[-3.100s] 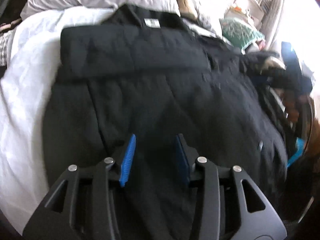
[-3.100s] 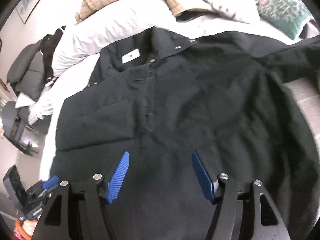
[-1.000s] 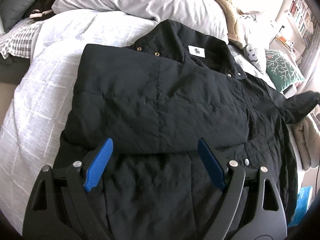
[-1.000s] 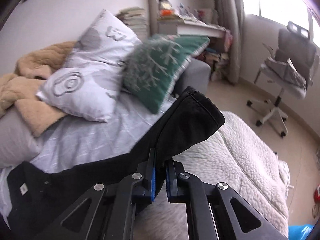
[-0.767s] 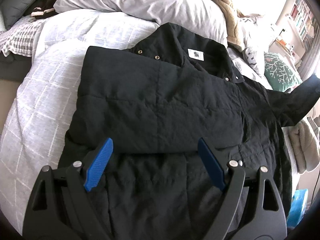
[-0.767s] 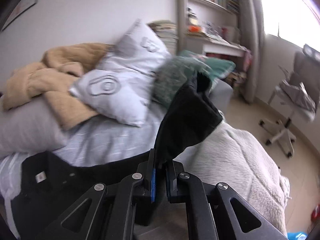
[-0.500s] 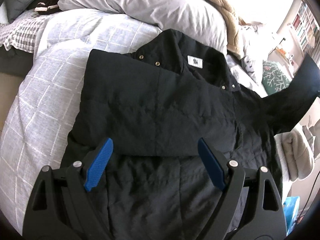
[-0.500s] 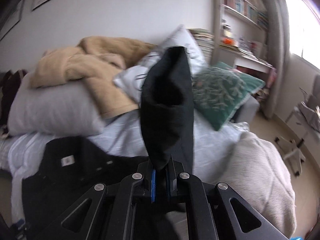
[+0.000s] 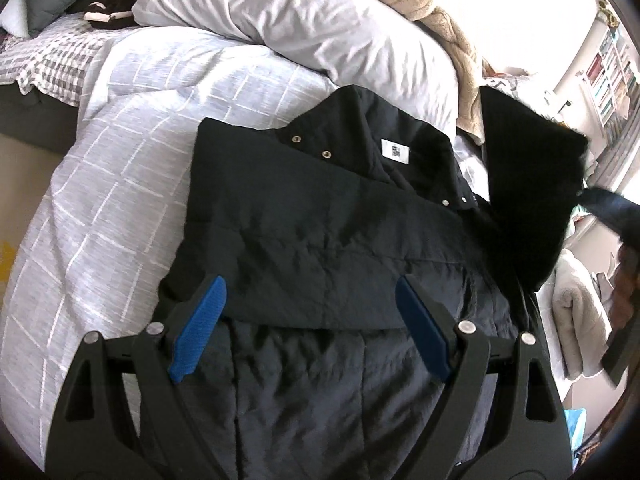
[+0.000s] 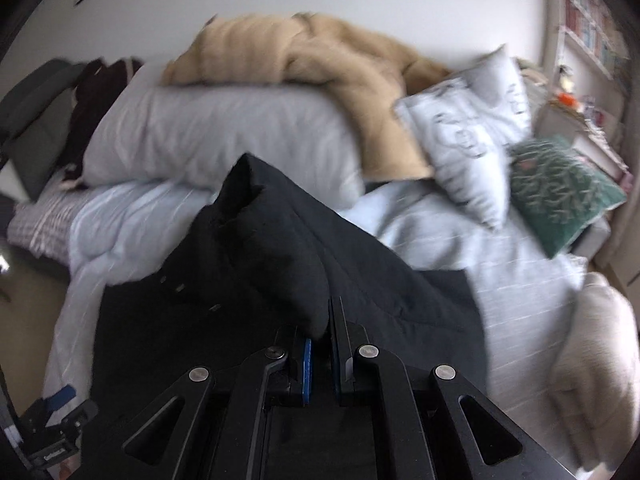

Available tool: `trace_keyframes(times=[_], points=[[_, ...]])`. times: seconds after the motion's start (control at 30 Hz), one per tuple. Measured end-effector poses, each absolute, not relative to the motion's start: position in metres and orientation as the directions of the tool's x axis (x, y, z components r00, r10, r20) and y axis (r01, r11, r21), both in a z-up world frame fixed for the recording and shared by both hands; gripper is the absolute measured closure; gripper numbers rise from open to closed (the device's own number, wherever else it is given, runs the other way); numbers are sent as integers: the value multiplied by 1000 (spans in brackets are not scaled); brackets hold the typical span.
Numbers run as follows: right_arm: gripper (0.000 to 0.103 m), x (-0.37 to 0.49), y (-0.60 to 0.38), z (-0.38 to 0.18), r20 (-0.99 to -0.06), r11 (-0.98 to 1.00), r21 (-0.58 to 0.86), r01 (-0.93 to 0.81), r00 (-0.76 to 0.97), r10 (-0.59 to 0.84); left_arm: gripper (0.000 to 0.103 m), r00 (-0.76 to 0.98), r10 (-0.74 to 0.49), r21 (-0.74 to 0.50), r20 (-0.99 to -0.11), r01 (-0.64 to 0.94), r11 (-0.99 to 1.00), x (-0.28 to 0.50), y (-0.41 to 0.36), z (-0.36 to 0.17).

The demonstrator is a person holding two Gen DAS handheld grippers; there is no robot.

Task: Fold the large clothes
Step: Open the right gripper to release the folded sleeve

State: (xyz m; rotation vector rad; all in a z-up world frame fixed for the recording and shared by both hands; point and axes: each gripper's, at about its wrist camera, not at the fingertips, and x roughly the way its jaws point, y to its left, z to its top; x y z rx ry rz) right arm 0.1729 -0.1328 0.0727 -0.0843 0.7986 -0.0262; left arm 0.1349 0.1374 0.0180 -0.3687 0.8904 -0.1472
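A black padded jacket lies front-up on the bed, collar and white label towards the pillows. Its left sleeve is folded flat across the chest. My left gripper is open and empty, hovering over the jacket's lower body. My right gripper is shut on the jacket's right sleeve and holds it lifted over the jacket; the raised sleeve also shows in the left wrist view, with the right gripper's body at that view's right edge.
The bed has a pale checked duvet. A grey pillow, a tan blanket, a printed white cushion and a green cushion lie at its head. A fleecy white throw lies at the right.
My right gripper, shut on the sleeve, has swung it up and leftwards from the bed's right side to above the jacket's body. My left gripper stays open and has barely moved.
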Motion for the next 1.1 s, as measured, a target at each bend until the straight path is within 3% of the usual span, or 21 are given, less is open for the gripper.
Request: trace_keyframes(times=[0.1, 0.27, 0.47, 0.67, 0.93, 1.1], points=[[94, 178, -108, 35, -766, 997, -67, -43, 643, -24, 16, 616, -278, -375, -737, -32, 926, 137, 141, 14], [69, 180, -100, -25, -861, 990, 105, -89, 490, 135, 16, 603, -269, -355, -751, -26, 934, 139, 138, 8], [37, 146, -122, -30, -832, 969, 224, -108, 497, 247, 16, 590, -256, -327, -766, -14, 945, 139, 126, 3], [34, 105, -173, -17, -819, 984, 174, -47, 548, 172, 16, 575, -273, -318, -771, 24, 948, 138, 105, 3], [34, 73, -259, -33, -815, 971, 223, 86, 563, 138, 16, 559, -310, -317, -769, 88, 944, 150, 89, 14], [34, 79, -289, -29, -815, 946, 284, 155, 560, 152, 16, 530, -382, -404, -757, 80, 911, 184, 80, 8]])
